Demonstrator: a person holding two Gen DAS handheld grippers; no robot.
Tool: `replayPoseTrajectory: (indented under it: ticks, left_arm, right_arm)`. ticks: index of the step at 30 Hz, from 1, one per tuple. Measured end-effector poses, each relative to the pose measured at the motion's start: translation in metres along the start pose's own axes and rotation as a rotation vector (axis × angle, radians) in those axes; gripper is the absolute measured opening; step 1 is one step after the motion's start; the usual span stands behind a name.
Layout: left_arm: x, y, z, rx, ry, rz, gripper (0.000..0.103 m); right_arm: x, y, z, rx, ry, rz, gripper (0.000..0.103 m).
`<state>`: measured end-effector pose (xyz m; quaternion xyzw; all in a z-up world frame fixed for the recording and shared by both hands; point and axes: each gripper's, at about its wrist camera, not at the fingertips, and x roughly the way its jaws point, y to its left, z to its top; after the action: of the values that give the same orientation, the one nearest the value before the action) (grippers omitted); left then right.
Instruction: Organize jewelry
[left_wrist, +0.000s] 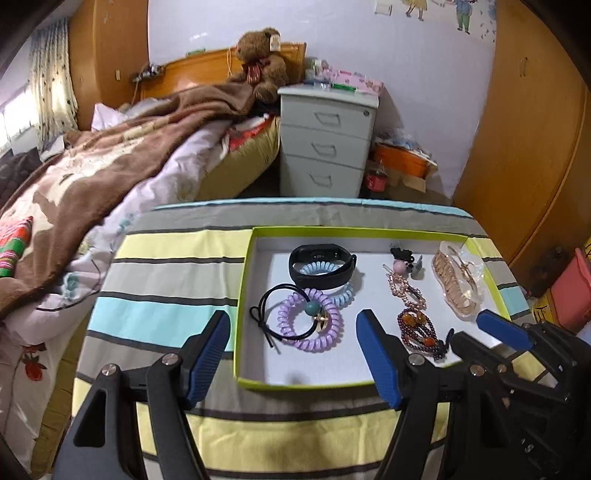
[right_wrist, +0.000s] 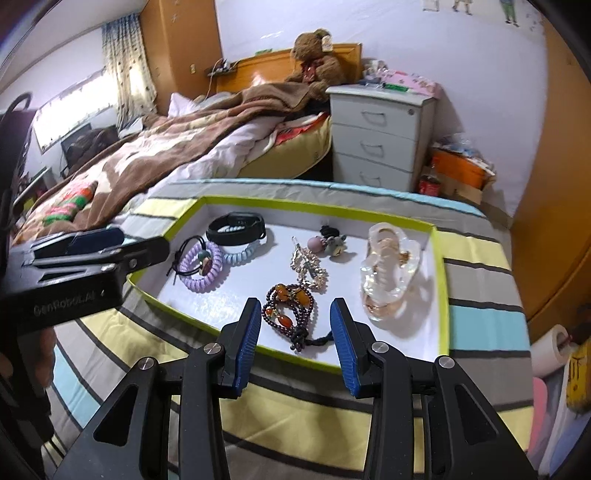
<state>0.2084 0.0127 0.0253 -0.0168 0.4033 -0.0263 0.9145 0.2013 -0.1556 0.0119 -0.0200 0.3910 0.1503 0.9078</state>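
A shallow white tray with a lime-green rim (left_wrist: 243, 295) (right_wrist: 443, 295) lies on a striped cloth. In it are a black wrist band (left_wrist: 323, 266) (right_wrist: 236, 227), a light blue coil tie (left_wrist: 341, 293), a purple coil tie (left_wrist: 310, 321) (right_wrist: 203, 269) with a black elastic over it, a rose-gold chain (left_wrist: 406, 291) (right_wrist: 310, 271), a dark red beaded bracelet (left_wrist: 419, 328) (right_wrist: 291, 306) and a clear claw clip (left_wrist: 458, 284) (right_wrist: 388, 269). My left gripper (left_wrist: 293, 321) hangs open over the tray's near left part, pads touching nothing. My right gripper (right_wrist: 295, 306) stands open with the beaded bracelet lying between its pads, untouched.
The striped cloth (left_wrist: 166, 266) covers a small table. A bed with a brown blanket (left_wrist: 92, 177) lies to the left, a white drawer cabinet (left_wrist: 325, 144) behind, a wooden wardrobe (left_wrist: 528, 147) to the right. An orange basin (left_wrist: 402, 158) and a red box (left_wrist: 572, 291) stand on the floor.
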Motion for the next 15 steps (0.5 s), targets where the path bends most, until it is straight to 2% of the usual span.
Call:
replayPoseTrajectory:
  ticks: [3, 15]
  left_arm:
    - [-0.013, 0.003, -0.006, -0.033, -0.018, -0.006, 0.073]
    - [-0.051, -0.01, -0.038, -0.002, -0.074, 0.031, 0.073]
  right_arm:
    - [-0.014, 0.002, -0.003, 0.017, -0.028, -0.022, 0.04]
    - [-0.062, 0.009, -0.022, 0.063, -0.109, -0.084, 0.04]
